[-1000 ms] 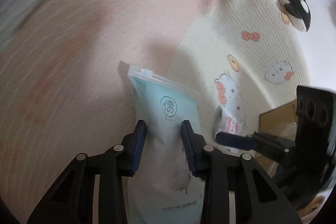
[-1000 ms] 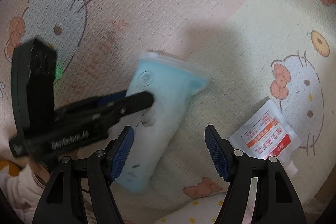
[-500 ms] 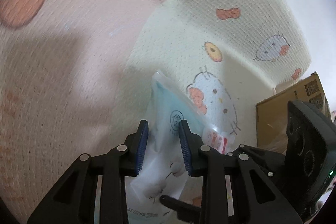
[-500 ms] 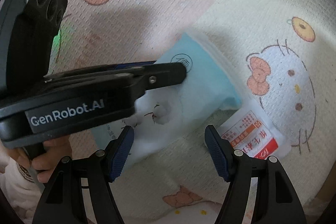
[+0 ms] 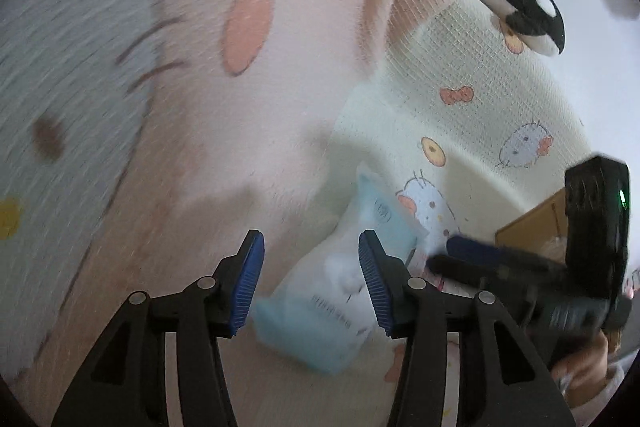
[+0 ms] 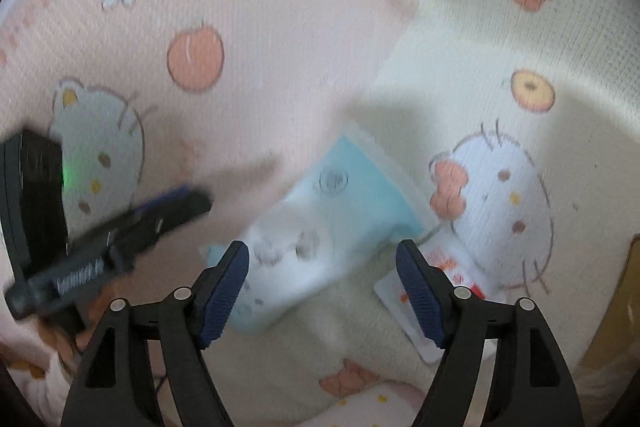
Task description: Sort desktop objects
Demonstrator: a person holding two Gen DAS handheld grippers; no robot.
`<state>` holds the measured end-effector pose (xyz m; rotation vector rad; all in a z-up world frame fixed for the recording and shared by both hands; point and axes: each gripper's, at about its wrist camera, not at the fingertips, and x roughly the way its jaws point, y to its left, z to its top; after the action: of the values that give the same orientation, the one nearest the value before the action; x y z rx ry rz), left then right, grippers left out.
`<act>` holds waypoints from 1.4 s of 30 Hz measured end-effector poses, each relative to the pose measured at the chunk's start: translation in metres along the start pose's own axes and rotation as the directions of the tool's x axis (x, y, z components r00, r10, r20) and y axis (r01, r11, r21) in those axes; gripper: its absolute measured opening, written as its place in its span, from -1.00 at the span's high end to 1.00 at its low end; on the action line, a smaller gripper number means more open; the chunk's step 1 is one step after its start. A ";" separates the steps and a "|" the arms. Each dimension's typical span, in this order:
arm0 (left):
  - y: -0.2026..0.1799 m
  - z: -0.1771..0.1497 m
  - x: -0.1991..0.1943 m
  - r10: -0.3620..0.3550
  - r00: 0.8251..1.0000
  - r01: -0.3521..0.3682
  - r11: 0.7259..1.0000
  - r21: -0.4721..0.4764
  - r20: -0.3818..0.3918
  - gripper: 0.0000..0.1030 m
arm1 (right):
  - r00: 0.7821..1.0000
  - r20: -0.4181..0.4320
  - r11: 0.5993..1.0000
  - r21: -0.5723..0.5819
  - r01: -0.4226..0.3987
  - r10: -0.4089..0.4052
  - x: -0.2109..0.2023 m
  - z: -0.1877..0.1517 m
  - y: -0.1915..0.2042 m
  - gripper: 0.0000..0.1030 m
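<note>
A light-blue and white pouch [image 5: 340,279] lies flat on the cream part of the play mat [image 5: 460,59]. My left gripper [image 5: 310,283] hovers above it with its jaws opening; the pouch shows between the blue pads but they do not touch it. In the right wrist view the same pouch [image 6: 320,219] lies just beyond my right gripper [image 6: 322,291], whose jaws are also opening and hold nothing. A red-and-white sachet [image 6: 452,279] lies by the pouch's right corner, partly behind the right pad. The left gripper [image 6: 196,201] shows blurred at the left there.
A black-and-white orca plush [image 5: 520,11] sits at the mat's far right edge. A cardboard box [image 5: 536,227] stands at the right, behind the right gripper [image 5: 444,255]. A hand [image 5: 588,359] holds that gripper. The mat's pink part [image 6: 280,27] spreads to the left.
The left gripper has let go of the pouch, spread its jaws and lifted away. The pouch now lies on the mat beside the sachet. The right jaws have widened a little.
</note>
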<state>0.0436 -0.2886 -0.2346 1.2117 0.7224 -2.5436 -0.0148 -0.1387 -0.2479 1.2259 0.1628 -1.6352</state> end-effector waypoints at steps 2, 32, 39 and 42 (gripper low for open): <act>0.008 -0.009 0.001 0.013 1.000 -0.013 1.000 -0.021 -0.023 -0.06 | 0.999 0.021 0.999 0.034 -0.025 0.024 0.002 0.001 -0.001 -0.47; 0.018 -0.082 0.017 0.001 1.000 -0.001 1.000 -0.003 0.006 0.37 | 0.970 -0.169 0.981 0.063 0.186 -0.173 0.043 0.062 -0.003 -0.54; 0.014 -0.069 0.028 0.028 1.000 -0.028 0.999 0.028 0.007 0.37 | 0.922 -0.238 0.944 -0.198 0.263 -0.307 0.067 0.050 0.007 -0.56; 0.011 -0.060 0.035 0.041 0.999 -0.041 0.998 0.046 0.003 0.37 | 0.914 -0.260 0.940 -0.224 0.256 -0.311 0.073 0.050 0.006 -0.69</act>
<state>0.0655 -0.2667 -0.2974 1.2259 0.6345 -2.5406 -0.0366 -0.2194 -0.2780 1.3388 0.6948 -1.6309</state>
